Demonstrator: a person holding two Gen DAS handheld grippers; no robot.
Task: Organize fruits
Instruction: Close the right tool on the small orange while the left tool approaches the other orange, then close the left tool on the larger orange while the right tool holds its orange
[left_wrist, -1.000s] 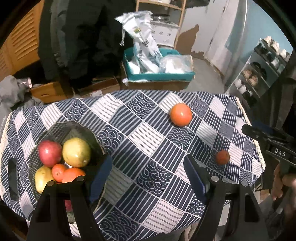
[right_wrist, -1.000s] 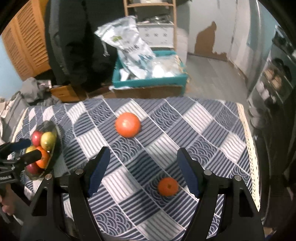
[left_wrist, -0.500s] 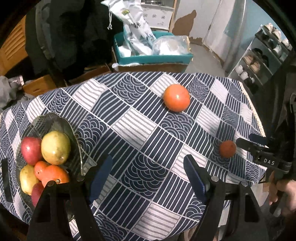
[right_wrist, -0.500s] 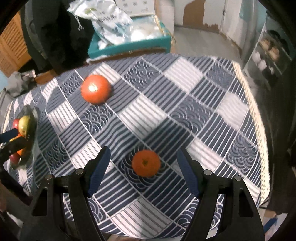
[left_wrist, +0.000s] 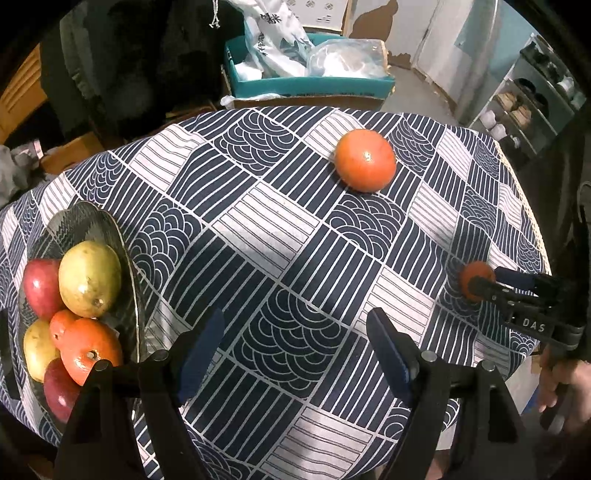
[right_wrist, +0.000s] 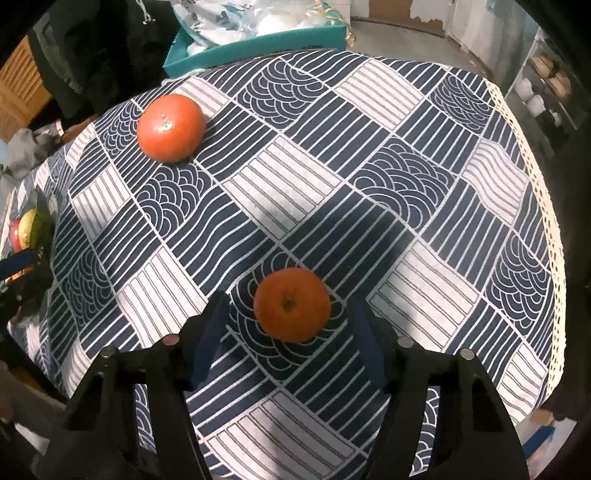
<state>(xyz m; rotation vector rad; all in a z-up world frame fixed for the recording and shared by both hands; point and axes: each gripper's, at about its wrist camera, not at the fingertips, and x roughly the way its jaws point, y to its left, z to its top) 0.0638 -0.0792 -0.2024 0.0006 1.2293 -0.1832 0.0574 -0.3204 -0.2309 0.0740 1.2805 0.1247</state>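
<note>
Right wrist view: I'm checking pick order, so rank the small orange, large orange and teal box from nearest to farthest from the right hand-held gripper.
1. Small orange, between the closing jaws of the right hand-held gripper.
2. Large orange, upper left on the cloth.
3. Teal box, beyond the table's far edge.

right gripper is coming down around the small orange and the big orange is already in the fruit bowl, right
Not quite. The right gripper is closing around the small orange, but the big orange lies on the tablecloth, apart from the fruit bowl. The left wrist view shows this.
</note>
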